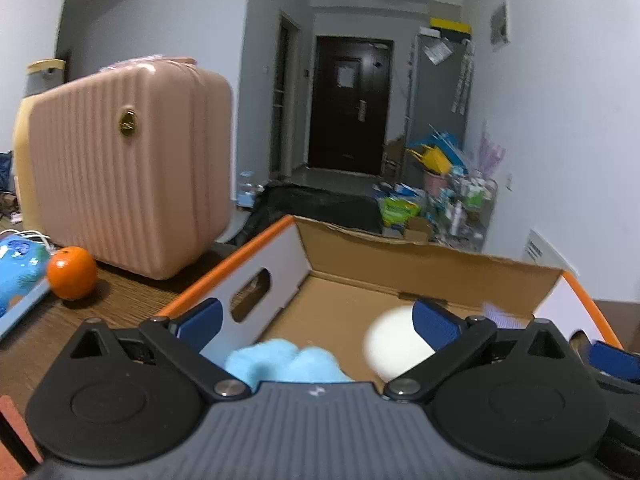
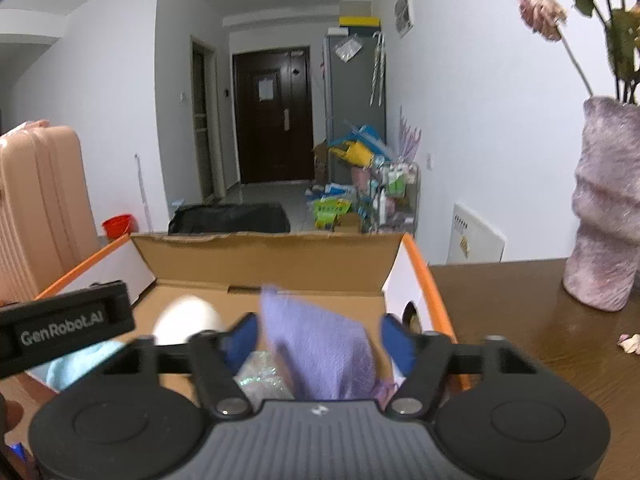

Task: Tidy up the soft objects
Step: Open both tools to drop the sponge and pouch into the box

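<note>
Ahead of both your grippers sits the open cardboard box (image 1: 360, 264), the largest thing in reach: raw brown corrugated board inside, smooth white outer walls with orange edging and an oval hand slot in the side wall to the left of your left gripper. It stands on a dark brown wood-grain table (image 2: 520, 320).

Beyond the box, to the left of your left gripper, stands a pink hard-shell suitcase (image 1: 128, 168), ribbed vertically, with rounded corners and a small gold badge. To the right of your right gripper stands a mauve vase (image 2: 604, 208) with a rough, wavy surface, holding dried flowers.

Your left gripper (image 1: 316, 322) has its 2 blue-padded jaws spread wide apart, nothing between the pads. Just below and in front of them, inside the box, lies a fluffy light-blue soft object (image 1: 286, 362), lumpy and blurred. Beside it, partly behind the right-hand jaw, is a smooth, rounded white soft object (image 1: 390, 342).

Your right gripper (image 2: 318, 338) also has its jaws parted. A lilac cloth (image 2: 320, 352), soft and folded with a raised corner, hangs between them over the box; it is blurred, and you cannot tell whether either pad touches it. Under it lies something crinkly and iridescent (image 2: 260, 378).

To the left of your left gripper, a glossy round orange (image 1: 72, 272) rests on the table.
</note>
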`<state>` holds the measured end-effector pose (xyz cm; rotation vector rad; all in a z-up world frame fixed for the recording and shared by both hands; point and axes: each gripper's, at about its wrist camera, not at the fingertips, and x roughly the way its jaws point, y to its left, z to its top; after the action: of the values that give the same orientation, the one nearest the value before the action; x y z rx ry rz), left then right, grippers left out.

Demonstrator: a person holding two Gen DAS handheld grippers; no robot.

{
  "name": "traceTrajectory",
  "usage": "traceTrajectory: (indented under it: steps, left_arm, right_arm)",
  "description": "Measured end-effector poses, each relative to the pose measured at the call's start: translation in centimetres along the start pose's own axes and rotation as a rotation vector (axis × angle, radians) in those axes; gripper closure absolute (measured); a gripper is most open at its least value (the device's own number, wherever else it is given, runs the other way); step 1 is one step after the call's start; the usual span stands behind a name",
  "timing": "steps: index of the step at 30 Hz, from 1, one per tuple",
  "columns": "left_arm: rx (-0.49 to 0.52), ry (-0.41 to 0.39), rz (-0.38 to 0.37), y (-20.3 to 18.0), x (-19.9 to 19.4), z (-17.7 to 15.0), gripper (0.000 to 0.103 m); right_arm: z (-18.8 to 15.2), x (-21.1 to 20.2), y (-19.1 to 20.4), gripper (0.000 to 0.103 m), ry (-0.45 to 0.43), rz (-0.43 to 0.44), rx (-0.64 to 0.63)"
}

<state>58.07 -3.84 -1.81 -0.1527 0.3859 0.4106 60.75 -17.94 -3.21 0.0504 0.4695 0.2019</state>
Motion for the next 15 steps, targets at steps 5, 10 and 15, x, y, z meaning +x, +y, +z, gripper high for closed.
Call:
traceTrajectory:
  steps: [5, 10, 15]
  left_arm:
    - [-0.029, 0.001, 0.009, 0.7, 0.1, 0.2, 0.0]
    - [-0.051, 0.006, 0.019, 1.0, 0.1, 0.3, 0.0]
    - [-0.077, -0.016, 0.053, 1.5, -0.4, 0.2, 0.0]
  right_arm:
    - [0.0, -0.5, -0.1, 0.006, -0.029, -0.01, 0.007]
    - [-0.1, -0.7, -0.5, 0.003, -0.039, -0.012, 0.018]
    - [-0.5, -1.2, -0.4, 0.002, -0.05, -0.017, 0.02]
